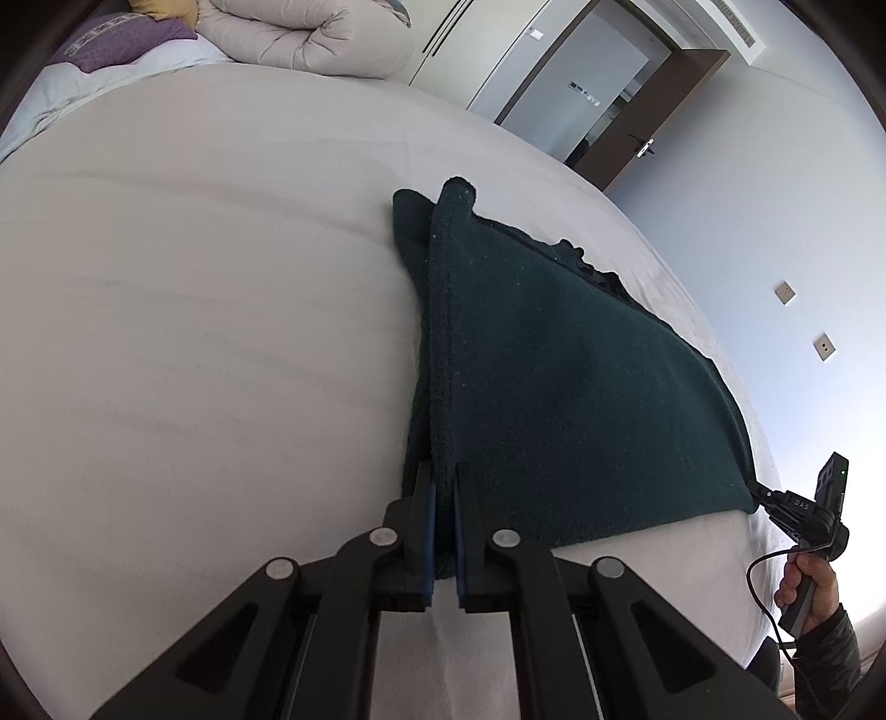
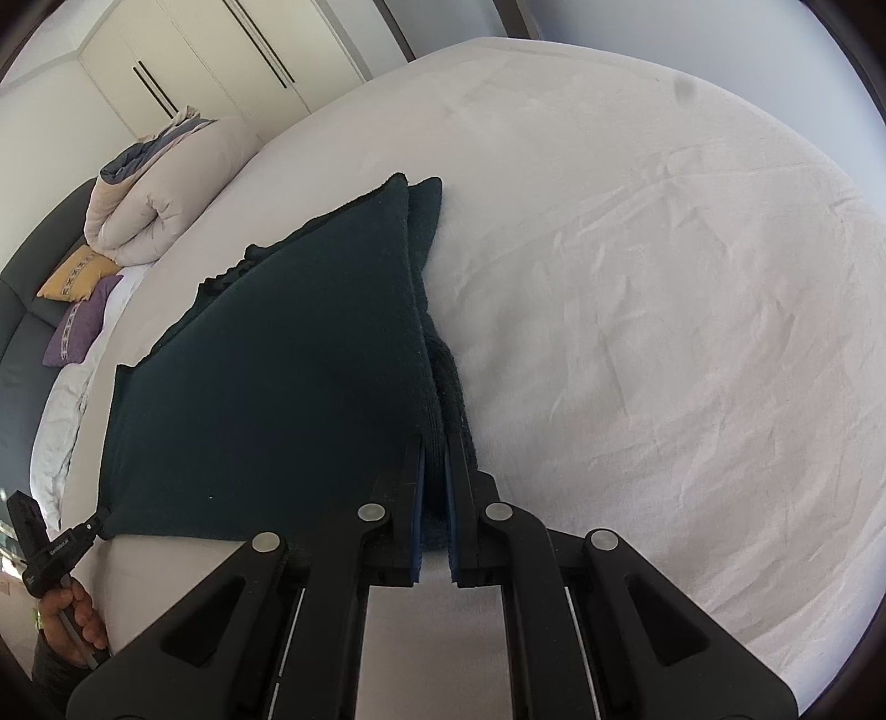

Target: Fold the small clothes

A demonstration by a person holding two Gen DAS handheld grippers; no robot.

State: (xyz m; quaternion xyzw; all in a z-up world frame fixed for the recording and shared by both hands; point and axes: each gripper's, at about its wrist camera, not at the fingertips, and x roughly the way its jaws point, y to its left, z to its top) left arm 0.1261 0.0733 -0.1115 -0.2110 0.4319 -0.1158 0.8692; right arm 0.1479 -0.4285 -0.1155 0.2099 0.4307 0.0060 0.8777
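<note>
A dark green fleece garment [image 1: 565,387] lies folded on the white bed sheet [image 1: 194,332], its near edge stretched taut between both grippers. My left gripper [image 1: 443,482] is shut on the garment's near left corner, blue pads pressing the cloth. In the left wrist view the right gripper [image 1: 761,493] pinches the far right corner, held by a hand [image 1: 803,587]. My right gripper [image 2: 434,459] is shut on the garment [image 2: 288,376] at its near right corner. The left gripper [image 2: 97,523] shows at the lower left of that view, clamped on the other corner.
A rolled beige duvet [image 1: 310,33] and purple and yellow pillows [image 2: 83,310] lie at the head of the bed. White wardrobe doors [image 2: 210,66] and a brown door [image 1: 642,127] stand beyond. The sheet [image 2: 664,277] spreads wide to the right of the garment.
</note>
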